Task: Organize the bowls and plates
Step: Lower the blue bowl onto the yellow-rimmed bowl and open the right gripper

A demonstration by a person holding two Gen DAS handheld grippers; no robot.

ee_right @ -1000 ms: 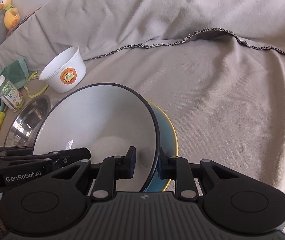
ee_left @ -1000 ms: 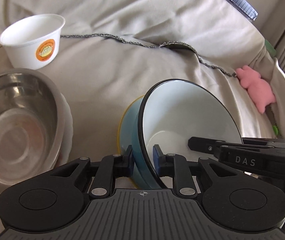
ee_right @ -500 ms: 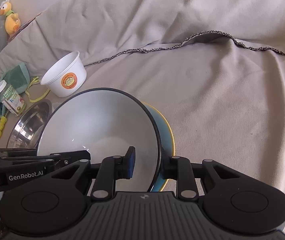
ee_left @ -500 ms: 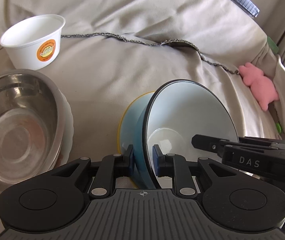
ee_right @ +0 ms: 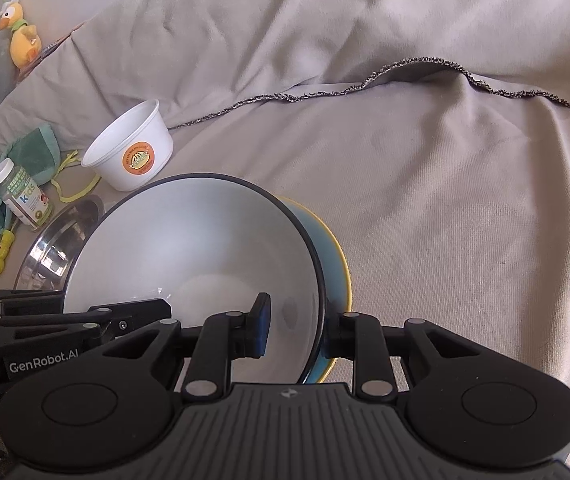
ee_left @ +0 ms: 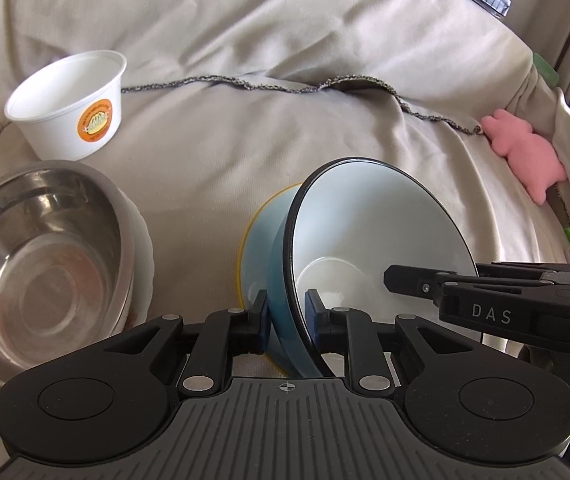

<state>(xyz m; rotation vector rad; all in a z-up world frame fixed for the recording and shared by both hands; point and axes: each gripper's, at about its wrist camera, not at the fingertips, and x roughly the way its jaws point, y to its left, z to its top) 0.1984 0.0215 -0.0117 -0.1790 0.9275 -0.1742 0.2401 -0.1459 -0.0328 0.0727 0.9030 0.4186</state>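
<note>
Since the earlier frames, the right gripper [ee_right: 293, 330] has been opened: a clear gap is seen between its inner pad and the white inside of the blue bowl [ee_right: 189, 256], whose rim is merely straddled. The left gripper [ee_left: 285, 318] is kept closed on the blue bowl [ee_left: 365, 220], one pad on each face of the near wall. The bowl is held tilted inside a yellow-rimmed bowl [ee_left: 261, 236] on the beige cloth [ee_left: 213, 128]. Beside it, a steel bowl [ee_left: 33, 256] is nested in a white dish [ee_left: 141, 248], near a paper cup [ee_left: 69, 104].
</note>
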